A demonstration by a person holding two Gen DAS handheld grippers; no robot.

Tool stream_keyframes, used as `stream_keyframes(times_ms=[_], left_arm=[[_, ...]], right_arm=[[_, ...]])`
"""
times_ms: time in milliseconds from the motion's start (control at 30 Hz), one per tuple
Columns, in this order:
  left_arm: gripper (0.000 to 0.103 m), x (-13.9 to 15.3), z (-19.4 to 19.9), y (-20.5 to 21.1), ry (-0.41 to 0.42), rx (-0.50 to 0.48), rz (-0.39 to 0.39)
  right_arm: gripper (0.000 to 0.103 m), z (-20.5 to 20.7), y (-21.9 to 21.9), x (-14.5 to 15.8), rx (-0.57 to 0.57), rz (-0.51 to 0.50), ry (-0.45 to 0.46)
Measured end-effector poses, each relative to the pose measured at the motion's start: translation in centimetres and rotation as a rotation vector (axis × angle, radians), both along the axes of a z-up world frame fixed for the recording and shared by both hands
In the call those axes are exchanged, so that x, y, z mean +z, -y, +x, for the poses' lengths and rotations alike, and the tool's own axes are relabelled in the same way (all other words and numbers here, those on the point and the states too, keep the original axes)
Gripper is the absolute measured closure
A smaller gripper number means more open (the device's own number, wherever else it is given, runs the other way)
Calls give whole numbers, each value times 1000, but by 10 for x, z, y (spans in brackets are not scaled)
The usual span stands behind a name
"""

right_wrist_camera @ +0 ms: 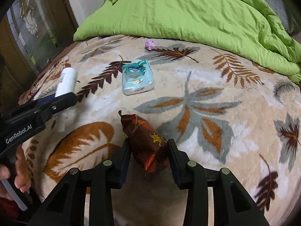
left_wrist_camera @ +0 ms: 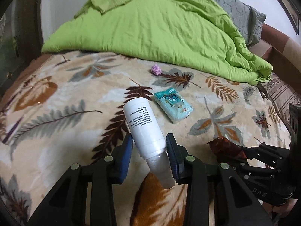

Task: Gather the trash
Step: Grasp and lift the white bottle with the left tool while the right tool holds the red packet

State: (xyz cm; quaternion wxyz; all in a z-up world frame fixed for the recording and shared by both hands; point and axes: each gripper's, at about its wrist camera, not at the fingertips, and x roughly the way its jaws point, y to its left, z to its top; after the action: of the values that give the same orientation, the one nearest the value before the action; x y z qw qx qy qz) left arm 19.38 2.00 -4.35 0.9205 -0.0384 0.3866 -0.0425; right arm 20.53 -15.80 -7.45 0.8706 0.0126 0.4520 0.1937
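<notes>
Seen from the right wrist view and read from its left edge across, the left tongs (right_wrist_camera: 64,96) come in from about nine o'clock, a bare hand (right_wrist_camera: 20,171) on the grip, their pads pressed on a white spray bottle (right_wrist_camera: 66,82). In the left wrist view that bottle (left_wrist_camera: 144,124) runs from its frosted cap at six o'clock up to its flat base at eleven, clamped low on the body just above the cap. So that pair is full.

Next across, at the middle of the bed (right_wrist_camera: 235,113), lies a teal tissue packet (right_wrist_camera: 137,77), flat on the leaf-patterned blanket, its long axis running roughly twelve to six. Beyond it, at twelve o'clock and near the edge of the green quilt (right_wrist_camera: 188,15), sits a small pink crumpled wad (right_wrist_camera: 149,44). Both lie free, well apart from either tool.

Nearest the lens, the right tongs (right_wrist_camera: 148,154) are closed on a dark red snack wrapper (right_wrist_camera: 144,141), whose long axis tilts from eleven o'clock down to five.

Both remaining pieces lie straight ahead, and by my reading the packet is the nearer. With each pair loaded, I judge neither can take it until something is dropped off; no bin shows in either view.
</notes>
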Motion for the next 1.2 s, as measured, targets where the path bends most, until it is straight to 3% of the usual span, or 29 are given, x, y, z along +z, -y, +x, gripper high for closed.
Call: stream_keyframes(times_ms=[267,533,867,1200], left_arm=[[68,26,-38,9,69,-9,65],[68,42,-76,21,103,-33,103],[68,53,-110,37,141,-70,147],[68,60,-124,40,154,-87,141]], right_arm=[[63,-59,9,31,-77,118,37],[63,-110,12,34,-123,153,39],[63,-140,19,67,-137,142,124],[63,-152,24,77,-159,146,142]])
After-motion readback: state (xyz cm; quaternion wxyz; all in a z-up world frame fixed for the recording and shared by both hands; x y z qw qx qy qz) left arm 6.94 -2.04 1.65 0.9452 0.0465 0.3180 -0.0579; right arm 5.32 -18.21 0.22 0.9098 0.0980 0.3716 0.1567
